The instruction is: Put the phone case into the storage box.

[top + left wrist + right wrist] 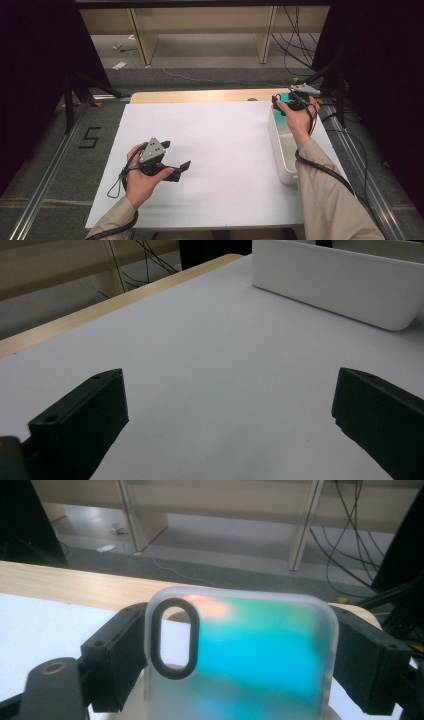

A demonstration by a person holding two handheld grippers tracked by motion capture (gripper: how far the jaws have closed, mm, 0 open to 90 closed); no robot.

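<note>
Right gripper (240, 650) fingers pinch phone case (250, 650) above bin (280, 150) at 2 o'clock; placing left. Left gripper (175, 160) fingers spread, idle.

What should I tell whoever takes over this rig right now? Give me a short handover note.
Right gripper: shut on the phone case, a frosted teal one with a black camera ring, held by its two sides above the far end of the white bin.
Left gripper: open, nothing between the jaws, held low over the white sheet near the front left.
Done: the case is gripped and lifted.
Left: where the case goes next is not evident; probably it gets set on the sheet or in the bin. Keep the grip firm till then.
</note>
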